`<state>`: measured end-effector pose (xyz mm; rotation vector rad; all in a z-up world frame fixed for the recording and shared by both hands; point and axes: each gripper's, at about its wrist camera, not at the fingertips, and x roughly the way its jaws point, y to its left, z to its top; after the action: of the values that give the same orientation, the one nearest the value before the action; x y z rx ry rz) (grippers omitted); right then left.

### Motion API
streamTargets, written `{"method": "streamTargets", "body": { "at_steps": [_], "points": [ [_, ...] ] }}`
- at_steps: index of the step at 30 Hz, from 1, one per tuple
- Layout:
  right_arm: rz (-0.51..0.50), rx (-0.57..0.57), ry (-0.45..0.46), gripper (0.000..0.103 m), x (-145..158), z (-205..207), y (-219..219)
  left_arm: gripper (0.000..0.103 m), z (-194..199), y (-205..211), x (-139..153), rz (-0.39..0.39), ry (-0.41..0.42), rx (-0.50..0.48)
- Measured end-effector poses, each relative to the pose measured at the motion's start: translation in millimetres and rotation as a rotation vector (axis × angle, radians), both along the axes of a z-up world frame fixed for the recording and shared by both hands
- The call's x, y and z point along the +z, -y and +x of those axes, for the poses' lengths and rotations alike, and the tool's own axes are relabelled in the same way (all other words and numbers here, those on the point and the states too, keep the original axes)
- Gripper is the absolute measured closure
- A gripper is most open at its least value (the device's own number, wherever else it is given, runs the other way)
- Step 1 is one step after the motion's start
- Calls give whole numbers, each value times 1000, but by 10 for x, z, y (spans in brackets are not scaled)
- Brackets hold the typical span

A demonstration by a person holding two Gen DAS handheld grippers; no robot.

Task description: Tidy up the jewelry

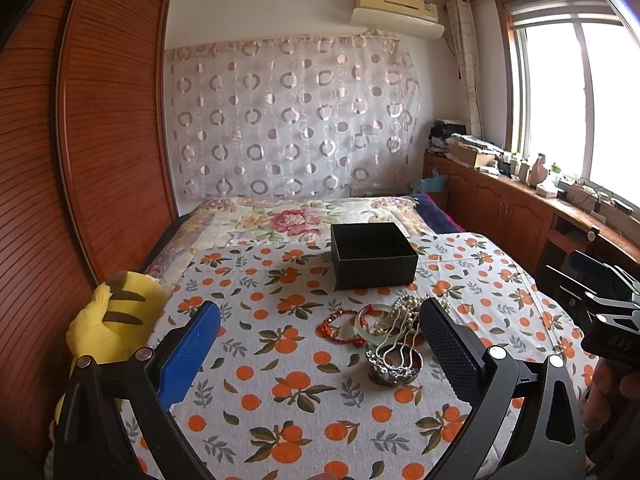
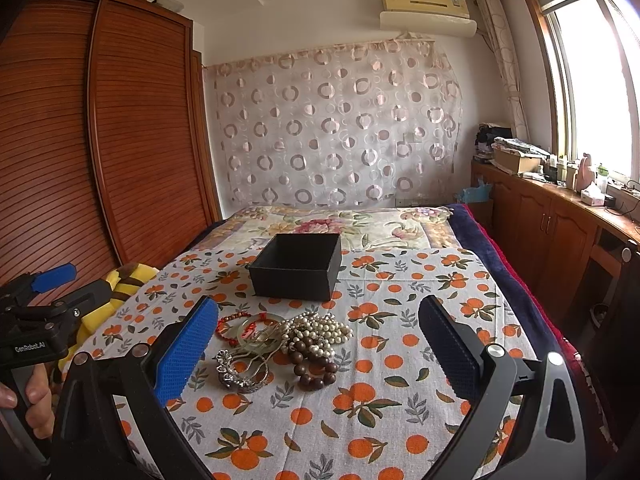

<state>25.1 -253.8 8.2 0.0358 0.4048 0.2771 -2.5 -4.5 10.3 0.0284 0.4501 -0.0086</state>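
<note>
I see the jewelry pile (image 2: 280, 344) lying on the bed just on my side of the black box (image 2: 296, 266), nearer my right claw (image 2: 316, 340) (wide open, empty) than my left claw (image 1: 320, 344), equally open.

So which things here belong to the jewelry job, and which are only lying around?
For the job:
- black box
- red bracelet
- jade bangle
- pearl necklace
- wooden beads
- silver bangle

Only lying around:
- yellow plush toy
- tissue box
- cardboard box
</note>
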Motion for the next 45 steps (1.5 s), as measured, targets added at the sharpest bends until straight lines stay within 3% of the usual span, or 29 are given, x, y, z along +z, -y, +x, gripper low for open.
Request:
{"method": "streamTargets", "body": {
  "at_steps": [45],
  "points": [
    [1, 2, 2, 2, -4, -8, 2, 6, -50, -3, 90, -4, 13, -2]
  ]
}}
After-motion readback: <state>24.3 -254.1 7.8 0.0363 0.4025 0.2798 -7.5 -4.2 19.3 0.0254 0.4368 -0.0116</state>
